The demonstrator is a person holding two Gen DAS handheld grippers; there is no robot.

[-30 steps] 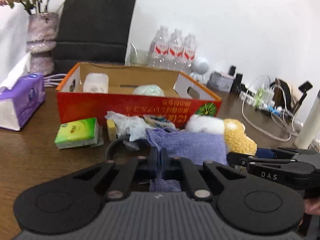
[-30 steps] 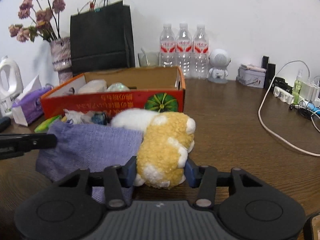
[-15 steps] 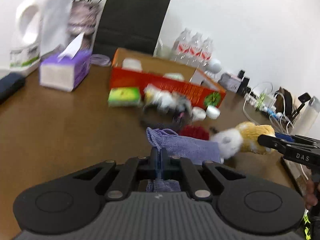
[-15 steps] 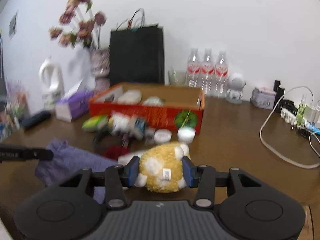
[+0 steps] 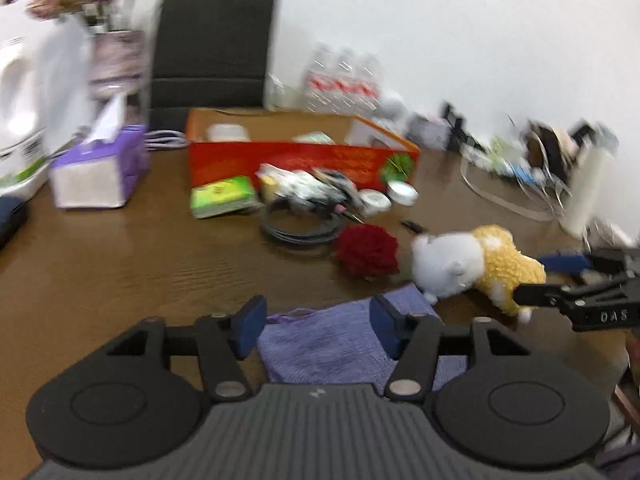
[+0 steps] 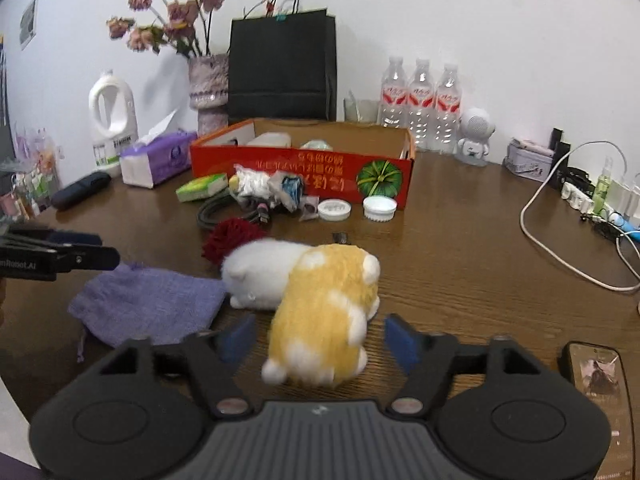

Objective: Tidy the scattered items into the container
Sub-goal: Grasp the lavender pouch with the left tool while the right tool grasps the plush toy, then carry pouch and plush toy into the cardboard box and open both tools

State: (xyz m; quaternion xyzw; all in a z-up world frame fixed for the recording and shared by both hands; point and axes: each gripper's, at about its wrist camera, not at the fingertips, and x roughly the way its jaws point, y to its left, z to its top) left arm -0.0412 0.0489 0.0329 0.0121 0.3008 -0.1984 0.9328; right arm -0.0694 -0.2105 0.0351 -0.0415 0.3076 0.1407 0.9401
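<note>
The red cardboard box (image 6: pixel 300 164) stands at the back of the brown table and holds a few pale items. A purple knitted cloth (image 5: pixel 332 344) lies flat on the table between the pads of my left gripper (image 5: pixel 318 332). Its jaws are opening and stand clear of the cloth. A yellow and white plush toy (image 6: pixel 320 304) lies on the table between the pads of my right gripper (image 6: pixel 320 340). Those jaws are also opening, with gaps on both sides of the toy. Each gripper shows in the other's view: right gripper (image 5: pixel 580 292), left gripper (image 6: pixel 60 252).
In front of the box lie a green tissue pack (image 6: pixel 202 187), a black cable coil (image 6: pixel 216 210), crumpled wrappers (image 6: pixel 272 188), two white lids (image 6: pixel 334 210) and a red pompom (image 6: pixel 230 236). A phone (image 6: pixel 596 368) lies near right. A white cord (image 6: pixel 560 256), water bottles (image 6: pixel 420 104) and a purple tissue box (image 6: pixel 156 158) ring the table.
Both grippers drew back from the box, bringing the cloth and the plush toy with them. Both sets of jaws then opened, leaving the cloth and the toy lying on the table.
</note>
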